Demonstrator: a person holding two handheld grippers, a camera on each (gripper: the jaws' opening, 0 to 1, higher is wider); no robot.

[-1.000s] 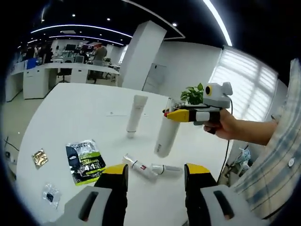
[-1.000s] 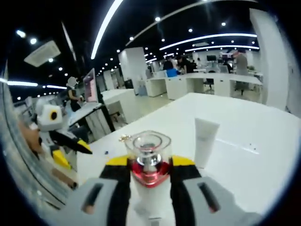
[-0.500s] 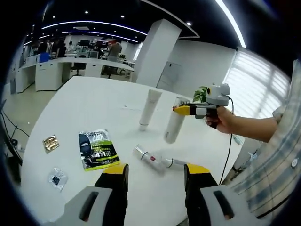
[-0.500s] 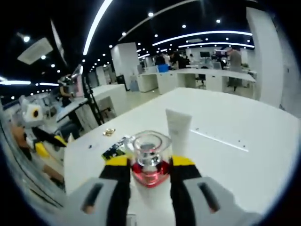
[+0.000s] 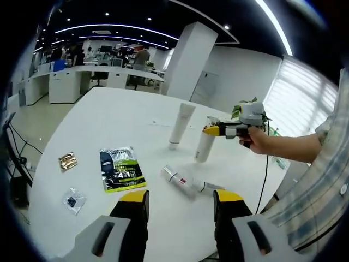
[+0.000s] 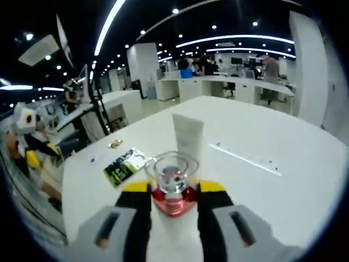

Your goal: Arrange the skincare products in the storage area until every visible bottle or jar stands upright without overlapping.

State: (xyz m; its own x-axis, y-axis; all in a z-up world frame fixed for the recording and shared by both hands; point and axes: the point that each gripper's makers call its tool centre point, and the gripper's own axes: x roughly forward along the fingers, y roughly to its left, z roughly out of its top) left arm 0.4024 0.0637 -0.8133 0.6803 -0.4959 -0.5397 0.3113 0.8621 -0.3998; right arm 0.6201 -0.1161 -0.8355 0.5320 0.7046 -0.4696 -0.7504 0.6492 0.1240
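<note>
My right gripper [image 6: 173,192] is shut on the neck of a white bottle [image 6: 172,183] with a clear cap over a red collar. In the left gripper view that right gripper [image 5: 214,130] holds the white bottle [image 5: 204,146] upright with its base on the white table [image 5: 98,114]. A white tube [image 5: 180,126] stands upright just left of it, also seen as the white tube [image 6: 187,135]. Two small bottles [image 5: 187,184] lie on their sides in front. My left gripper [image 5: 180,197] is open, back from the lying bottles.
A green and black sachet [image 5: 120,168], a gold packet [image 5: 67,161] and a clear packet [image 5: 72,199] lie on the left of the table. A plant [image 5: 246,107] stands behind the right gripper. The sachet [image 6: 124,165] lies left of the bottle. Office desks stand beyond.
The right gripper has swung the held bottle from tilted to upright and set its base on the table beside the tube. The left gripper view has pulled back.
</note>
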